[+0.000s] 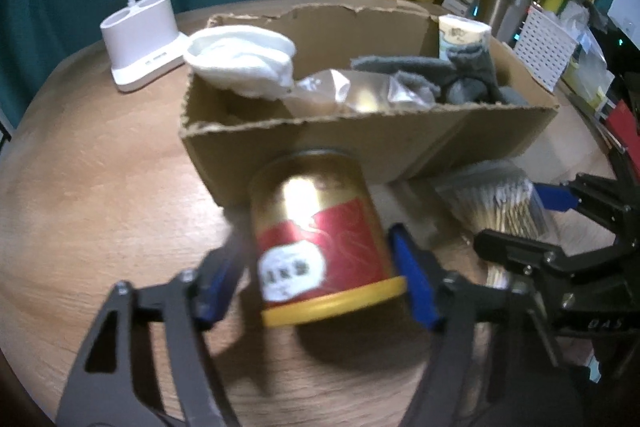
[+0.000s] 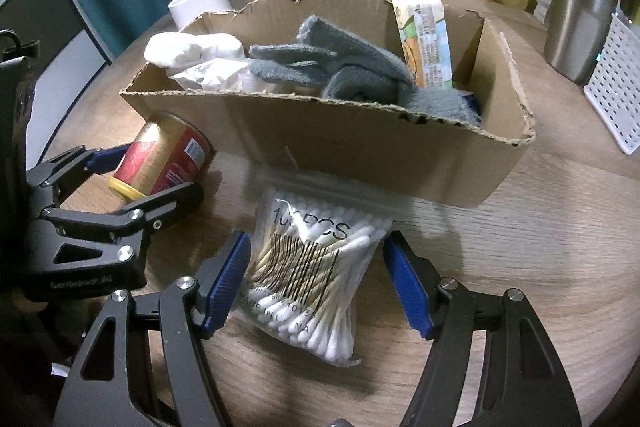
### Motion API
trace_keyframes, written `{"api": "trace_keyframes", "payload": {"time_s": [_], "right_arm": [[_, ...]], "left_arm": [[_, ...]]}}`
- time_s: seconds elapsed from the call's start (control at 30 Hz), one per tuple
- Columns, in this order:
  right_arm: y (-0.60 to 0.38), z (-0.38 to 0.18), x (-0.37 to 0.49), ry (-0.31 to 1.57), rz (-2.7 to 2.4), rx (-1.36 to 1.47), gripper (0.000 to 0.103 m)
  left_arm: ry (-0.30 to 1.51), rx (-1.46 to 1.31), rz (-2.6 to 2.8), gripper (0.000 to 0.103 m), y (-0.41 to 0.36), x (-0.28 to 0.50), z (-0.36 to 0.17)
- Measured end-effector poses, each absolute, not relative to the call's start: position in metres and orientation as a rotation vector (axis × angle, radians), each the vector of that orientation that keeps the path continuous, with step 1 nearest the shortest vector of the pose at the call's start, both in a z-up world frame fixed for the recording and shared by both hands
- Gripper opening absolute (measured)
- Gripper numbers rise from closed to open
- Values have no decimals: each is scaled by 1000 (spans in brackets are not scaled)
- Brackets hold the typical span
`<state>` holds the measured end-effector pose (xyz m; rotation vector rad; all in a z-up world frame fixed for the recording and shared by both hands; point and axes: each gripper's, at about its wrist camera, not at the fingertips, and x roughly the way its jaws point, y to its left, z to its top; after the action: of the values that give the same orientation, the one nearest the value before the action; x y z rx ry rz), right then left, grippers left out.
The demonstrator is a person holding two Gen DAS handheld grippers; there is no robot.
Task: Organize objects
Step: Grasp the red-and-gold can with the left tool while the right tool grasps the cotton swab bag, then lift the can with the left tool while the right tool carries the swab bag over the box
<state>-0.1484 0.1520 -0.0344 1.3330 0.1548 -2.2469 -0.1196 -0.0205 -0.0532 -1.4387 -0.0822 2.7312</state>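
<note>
On the table, just before the cardboard box, the can is clasped by the left gripper and is best lifted level over the box's near wall, while the right gripper is held open around the cotton-swab bag.

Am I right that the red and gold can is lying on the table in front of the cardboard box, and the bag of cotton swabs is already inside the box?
Not quite. The bag of cotton swabs lies on the table, in front of the cardboard box, as the right wrist view shows. The can does lie there.

A white lamp base, steel tumbler and white perforated basket stand on the wooden table.
</note>
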Motion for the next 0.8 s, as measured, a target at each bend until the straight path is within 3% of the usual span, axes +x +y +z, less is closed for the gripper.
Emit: {"api": "trace_keyframes", "payload": {"time_s": [0.1,0.23,0.8], "right_arm": [[151,-35,-146,155,-2234,1325,55],[150,-33,-142,176,-2231,1312,48],[160,-13,-126,178,-2287,1253,45]], "left_arm": [[-77,-1428,2728,63,-21,-117,-53],[-88,-1405,2738,62,-24,-114,-50],[-88,-1331,2761,60,-21,-98,-40]]}}
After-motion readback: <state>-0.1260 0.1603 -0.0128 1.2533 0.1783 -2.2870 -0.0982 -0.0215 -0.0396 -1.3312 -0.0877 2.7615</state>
